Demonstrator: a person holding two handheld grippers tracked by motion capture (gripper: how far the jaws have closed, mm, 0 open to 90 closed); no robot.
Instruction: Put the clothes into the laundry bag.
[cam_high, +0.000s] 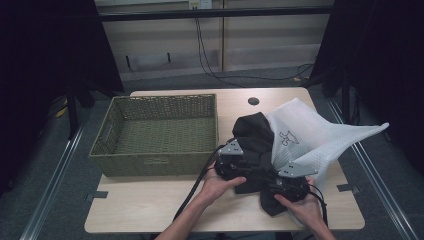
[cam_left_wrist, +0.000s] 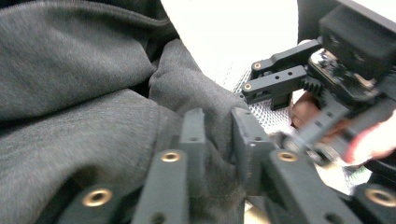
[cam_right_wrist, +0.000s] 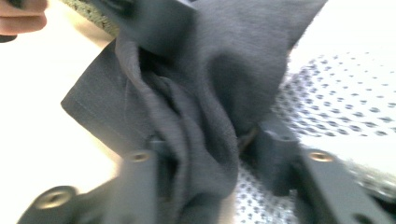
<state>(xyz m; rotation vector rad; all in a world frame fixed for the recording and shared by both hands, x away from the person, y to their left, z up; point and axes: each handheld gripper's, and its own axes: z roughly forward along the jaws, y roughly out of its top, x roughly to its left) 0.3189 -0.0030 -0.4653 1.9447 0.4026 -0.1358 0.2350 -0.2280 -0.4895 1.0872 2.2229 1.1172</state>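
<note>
In the left gripper view the left gripper (cam_left_wrist: 219, 135) has its two black jaws drawn close on a ridge of the dark grey garment (cam_left_wrist: 79, 93), the cloth pinched between them. In the right gripper view the right gripper (cam_right_wrist: 205, 144) is clamped on a thick fold of the same garment (cam_right_wrist: 196, 84), which bunches up between its jaws, with dotted white plastic just beside the right-hand jaw. From above, the left gripper (cam_high: 231, 161) and the right gripper (cam_high: 292, 181) sit close together over the garment (cam_high: 255, 137), each held by a hand (cam_high: 220, 186) coming in from the near edge of the table (cam_high: 150, 205). The garment lies crumpled on the right half of the table, partly inside the mouth of a white plastic bag (cam_high: 320, 137) that spreads toward the right edge and far right corner. A green woven basket (cam_high: 150, 167) stands on the left half of the table, just beside the garment but apart from it.
</note>
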